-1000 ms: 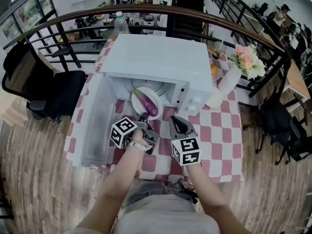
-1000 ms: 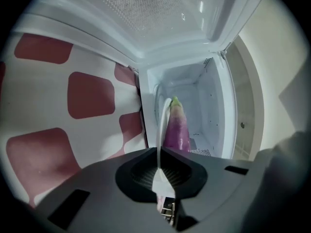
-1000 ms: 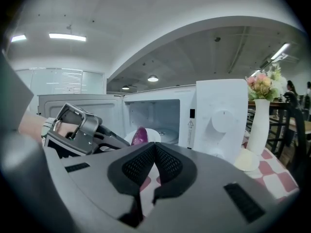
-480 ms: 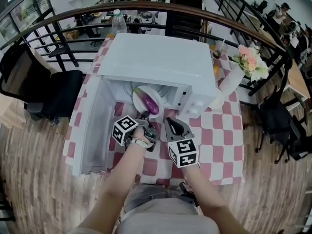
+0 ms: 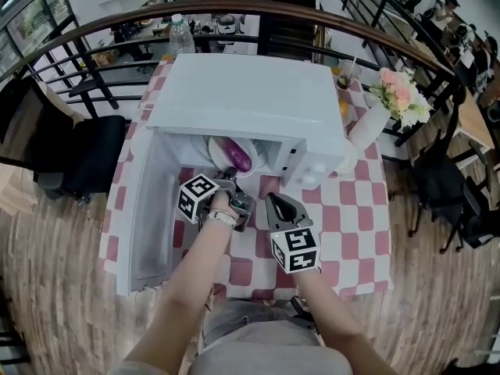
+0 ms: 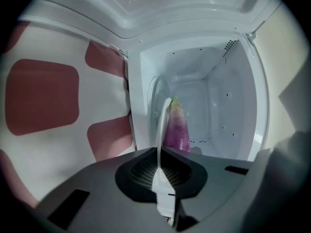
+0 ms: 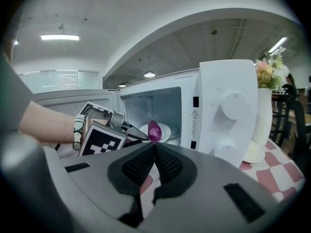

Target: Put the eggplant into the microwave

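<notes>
A purple eggplant (image 5: 235, 157) lies on a white plate (image 5: 219, 148) at the mouth of the open white microwave (image 5: 250, 96). My left gripper (image 5: 229, 180) is shut on the plate's near rim. In the left gripper view the plate (image 6: 160, 130) shows edge-on between the jaws, with the eggplant (image 6: 176, 127) on its right and the empty cavity (image 6: 209, 96) behind. My right gripper (image 5: 275, 201) hangs shut and empty to the right, in front of the microwave. The right gripper view shows the eggplant (image 7: 154, 130) and plate (image 7: 165, 130) inside the opening.
The microwave door (image 5: 147, 209) stands swung open on the left. A red-and-white checked cloth (image 5: 344, 233) covers the table. A vase of flowers (image 5: 393, 94) stands at the right, a bottle (image 5: 181, 37) behind, a black chair (image 5: 78, 155) to the left.
My left gripper has carried the plate with the eggplant forward, from in front of the opening into the microwave's mouth. The right gripper has stayed about where it was.
</notes>
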Tool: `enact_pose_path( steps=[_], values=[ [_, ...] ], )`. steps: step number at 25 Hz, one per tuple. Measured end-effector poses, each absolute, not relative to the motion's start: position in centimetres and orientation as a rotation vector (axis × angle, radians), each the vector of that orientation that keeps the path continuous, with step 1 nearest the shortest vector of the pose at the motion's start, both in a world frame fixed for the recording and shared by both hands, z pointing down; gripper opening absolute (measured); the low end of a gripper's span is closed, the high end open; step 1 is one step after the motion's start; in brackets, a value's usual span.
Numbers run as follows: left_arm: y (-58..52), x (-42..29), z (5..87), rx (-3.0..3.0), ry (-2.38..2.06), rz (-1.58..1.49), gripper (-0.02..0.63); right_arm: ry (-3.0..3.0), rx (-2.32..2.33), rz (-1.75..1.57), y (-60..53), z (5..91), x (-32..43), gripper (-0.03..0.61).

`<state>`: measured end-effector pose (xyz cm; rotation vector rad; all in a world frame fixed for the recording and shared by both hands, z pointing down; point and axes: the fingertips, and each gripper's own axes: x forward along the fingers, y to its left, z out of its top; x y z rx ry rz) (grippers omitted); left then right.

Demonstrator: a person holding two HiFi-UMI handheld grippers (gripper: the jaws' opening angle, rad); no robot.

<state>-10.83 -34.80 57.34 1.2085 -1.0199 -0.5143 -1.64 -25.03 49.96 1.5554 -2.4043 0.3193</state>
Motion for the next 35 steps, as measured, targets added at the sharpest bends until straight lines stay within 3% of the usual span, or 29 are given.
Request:
enact_pose_path(
  steps=[19,22,24,35],
  values=[
    [-36.7,-10.9,56.9,1.218,-1.067,-0.498,0.025,-2.379,1.518,0.367,-23.9,51.7,-2.2,0.025],
    [-36.6,-10.9,56.3,1.248,-1.071,-0.503,0.115,-2.371,1.521,0.368,-23.6,51.8,-1.9,0.025],
    [-36.2,-10.8,56.2,1.258,-1.068,-0.494,0.138,-2.37,1.526,0.369,-23.6,51.8,-1.7,0.025],
    [-33.9,-10.0,57.9,1.215,-1.042,-0.502,0.16,-2.376,1.537,0.374,-23.4,51.6,-1.8,0.025]
  ],
)
